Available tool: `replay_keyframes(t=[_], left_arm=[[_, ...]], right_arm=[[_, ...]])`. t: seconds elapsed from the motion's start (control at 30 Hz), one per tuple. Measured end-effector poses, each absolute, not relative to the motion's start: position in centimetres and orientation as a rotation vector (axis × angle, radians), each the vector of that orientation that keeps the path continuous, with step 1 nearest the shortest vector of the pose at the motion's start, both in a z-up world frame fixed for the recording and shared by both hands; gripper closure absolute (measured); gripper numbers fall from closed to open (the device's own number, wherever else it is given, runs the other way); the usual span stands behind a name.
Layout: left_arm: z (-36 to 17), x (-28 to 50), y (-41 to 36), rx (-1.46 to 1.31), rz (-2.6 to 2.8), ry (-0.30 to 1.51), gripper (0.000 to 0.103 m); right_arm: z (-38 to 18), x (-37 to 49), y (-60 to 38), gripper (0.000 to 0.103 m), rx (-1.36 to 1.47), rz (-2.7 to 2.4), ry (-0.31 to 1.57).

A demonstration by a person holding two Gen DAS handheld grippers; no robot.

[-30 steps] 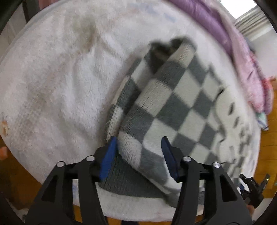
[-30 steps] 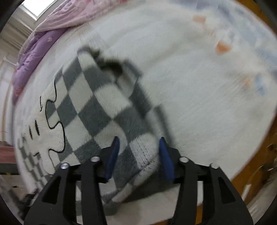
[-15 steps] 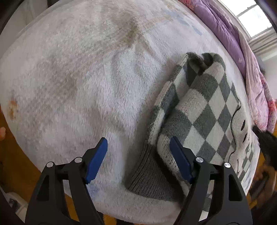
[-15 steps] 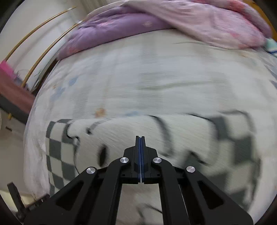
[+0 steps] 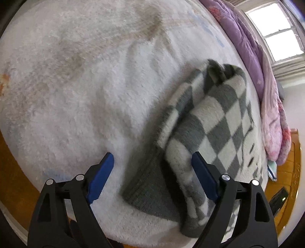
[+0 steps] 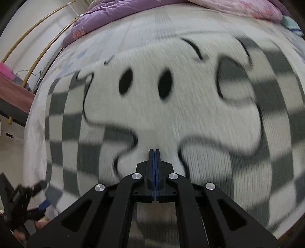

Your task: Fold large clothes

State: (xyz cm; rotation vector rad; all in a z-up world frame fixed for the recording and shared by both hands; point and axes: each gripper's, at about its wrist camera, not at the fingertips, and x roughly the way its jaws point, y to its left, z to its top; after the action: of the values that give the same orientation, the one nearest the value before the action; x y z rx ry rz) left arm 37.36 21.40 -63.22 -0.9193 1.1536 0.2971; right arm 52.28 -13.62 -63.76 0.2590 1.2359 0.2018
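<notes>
Here the sweater (image 5: 213, 122), a grey-and-white checked knit, lies on the white fleece blanket (image 5: 80, 91) that covers the bed. In the left wrist view its sleeve is folded over the body, and the grey ribbed cuff (image 5: 150, 183) lies flat near the blanket's edge. The left gripper (image 5: 152, 169) hangs just above that cuff with its jaws wide apart and nothing between them; the cuff lies in the gap, apart from both blue pads (image 5: 103, 171).

The right gripper (image 6: 154, 171) has its jaws pressed together, with no cloth visible between them. It hovers close over the sweater's front, where a white cartoon figure (image 6: 152, 99) with two black oval eyes fills the view. That view is smeared, so whether the tips touch the knit I cannot tell. A purple quilt (image 6: 106, 17) is bunched along the far side of the bed.

My judgement: one sleeve fold is laid and the hands are between grasps, so the task is perhaps midway. The next move likely calls for a fresh hold, either on the other sleeve or on the hem, to bring it across the body. The right gripper would need to open first. The knit looks thick and soft, so a shallow pinch may catch only the top layer and drag the laid sleeve askew.
</notes>
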Motion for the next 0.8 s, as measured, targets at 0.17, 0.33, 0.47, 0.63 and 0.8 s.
replay_keyframes(t=[0.17, 0.33, 0.47, 0.63, 0.8], left_arm=[[-64.2, 37.8, 20.3, -0.943, 0.248, 1.187, 0.014], [-65.6, 38.7, 19.8, -0.895, 0.271, 1.254, 0.015], [-64.5, 40.0, 19.1, -0.860, 0.162, 1.272, 0.068], [-61.1, 40.6, 18.3, -0.800, 0.135, 1.254, 0.083], [-56.9, 40.4, 16.4, -0.779, 0.112, 1.212, 0.084]], right_arm=[[-65.7, 47.8, -14.0, 0.103, 0.295, 0.207, 1.299], [-66.3, 49.0, -14.1, 0.103, 0.338, 0.200, 1.319], [-66.3, 49.8, -14.0, 0.103, 0.307, 0.233, 1.332], [-64.8, 50.5, -14.2, 0.098, 0.287, 0.250, 1.360], [-60.5, 48.9, -11.9, 0.085, 0.239, 0.476, 1.249]])
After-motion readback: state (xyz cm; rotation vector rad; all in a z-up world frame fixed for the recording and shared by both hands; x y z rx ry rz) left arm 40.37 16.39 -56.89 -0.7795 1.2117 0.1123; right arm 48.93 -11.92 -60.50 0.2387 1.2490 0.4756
